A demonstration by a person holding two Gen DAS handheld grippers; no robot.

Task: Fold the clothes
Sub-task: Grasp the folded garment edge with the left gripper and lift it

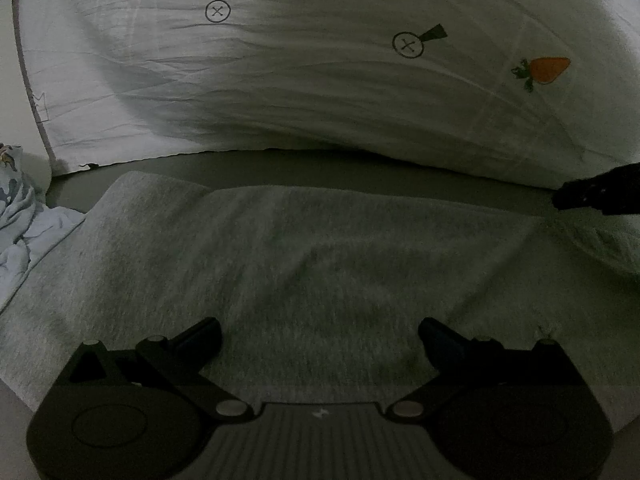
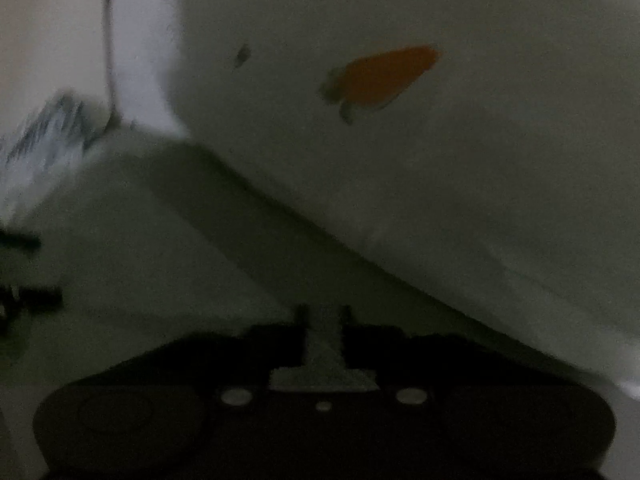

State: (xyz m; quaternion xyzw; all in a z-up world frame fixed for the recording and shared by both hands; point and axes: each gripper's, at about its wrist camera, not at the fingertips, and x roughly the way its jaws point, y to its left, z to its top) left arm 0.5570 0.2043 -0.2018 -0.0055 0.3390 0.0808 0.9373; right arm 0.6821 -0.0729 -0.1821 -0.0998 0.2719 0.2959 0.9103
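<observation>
white pillow [image 1: 320,92] printed with an orange carrot [image 1: 548,70] and button circles [image 1: 218,11].

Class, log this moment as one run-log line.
left tool: open above grey knit garment | right tool: narrowly open, blurred | white carrot-print sheet behind

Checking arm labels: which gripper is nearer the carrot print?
Right. The right gripper sits close under the carrot print, at the pillow's lower edge; the left gripper hangs farther back over the grey garment.
</observation>
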